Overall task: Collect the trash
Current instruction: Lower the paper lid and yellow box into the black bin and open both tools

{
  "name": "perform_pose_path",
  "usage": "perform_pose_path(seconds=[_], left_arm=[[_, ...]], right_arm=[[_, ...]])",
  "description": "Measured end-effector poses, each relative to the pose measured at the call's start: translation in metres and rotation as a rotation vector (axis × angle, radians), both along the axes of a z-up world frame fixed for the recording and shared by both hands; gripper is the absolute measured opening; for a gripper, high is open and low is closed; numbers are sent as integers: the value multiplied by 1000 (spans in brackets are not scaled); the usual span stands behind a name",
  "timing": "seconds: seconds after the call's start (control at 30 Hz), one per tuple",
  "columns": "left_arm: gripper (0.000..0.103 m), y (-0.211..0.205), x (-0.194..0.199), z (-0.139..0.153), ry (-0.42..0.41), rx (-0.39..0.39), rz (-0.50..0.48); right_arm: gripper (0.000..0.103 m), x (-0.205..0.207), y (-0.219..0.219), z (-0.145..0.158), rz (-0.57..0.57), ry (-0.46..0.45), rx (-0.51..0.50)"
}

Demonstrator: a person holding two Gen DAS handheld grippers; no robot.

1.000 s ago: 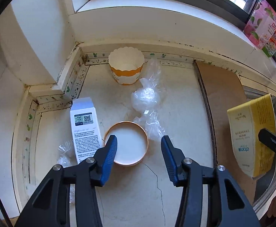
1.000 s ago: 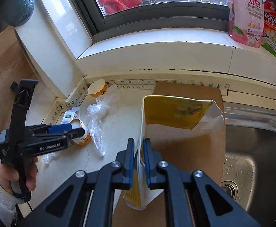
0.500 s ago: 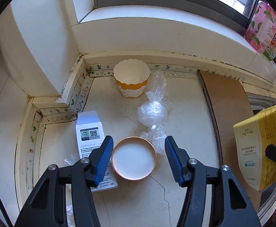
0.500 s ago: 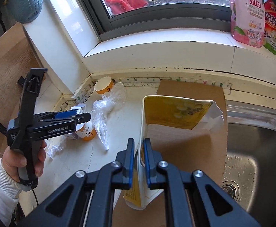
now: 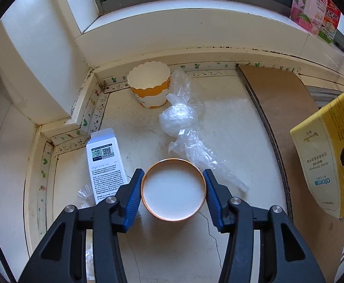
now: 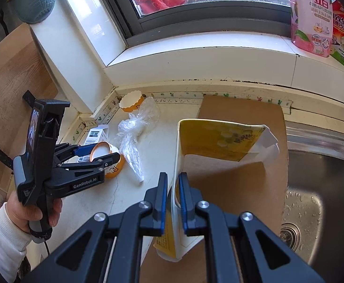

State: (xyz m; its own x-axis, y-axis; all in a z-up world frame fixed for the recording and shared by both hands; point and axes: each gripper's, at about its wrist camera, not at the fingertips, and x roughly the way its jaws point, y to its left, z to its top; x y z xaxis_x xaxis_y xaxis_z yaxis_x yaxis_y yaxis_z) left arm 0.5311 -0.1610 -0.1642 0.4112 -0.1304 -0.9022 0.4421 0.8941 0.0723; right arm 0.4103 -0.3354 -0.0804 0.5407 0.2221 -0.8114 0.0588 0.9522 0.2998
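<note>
Bench: pale stone top in a window corner, steel sink at its right end.
Cardboard sheet: lies flat on the bench, next to the sink.
Yellow carton: opened, held in the air over the cardboard; right gripper has its jaws clamped on one wall. Judged the collecting container, or the first piece gathered.
White box: printed, lying flat near the corner, not yet collected.
Clear plastic bag: crumpled, lying between the two cups, not yet collected.
Scalloped paper cup: upright at the back wall, not yet collected.
Orange-rimmed paper cup: upright, beside the white box. Left gripper straddles its rim, jaws closing, pads at or just off the rim; grip not yet firm.
Small plastic scrap: by the white box, left.
Progress: early; most trash remains.
</note>
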Motion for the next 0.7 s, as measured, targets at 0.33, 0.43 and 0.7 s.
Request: perform_pose_path(seconds=[0.33, 0.43, 0.7], left_arm=[[48, 22, -92, 72, -33, -66, 29], [48, 36, -132, 94, -54, -75, 24], [48, 99, -268, 139, -111, -142, 59]], right_arm=[[9, -56, 31, 32, 47, -82, 84], [9, -88, 46, 46, 68, -113, 96], [9, -190, 117, 73, 158, -132, 37]])
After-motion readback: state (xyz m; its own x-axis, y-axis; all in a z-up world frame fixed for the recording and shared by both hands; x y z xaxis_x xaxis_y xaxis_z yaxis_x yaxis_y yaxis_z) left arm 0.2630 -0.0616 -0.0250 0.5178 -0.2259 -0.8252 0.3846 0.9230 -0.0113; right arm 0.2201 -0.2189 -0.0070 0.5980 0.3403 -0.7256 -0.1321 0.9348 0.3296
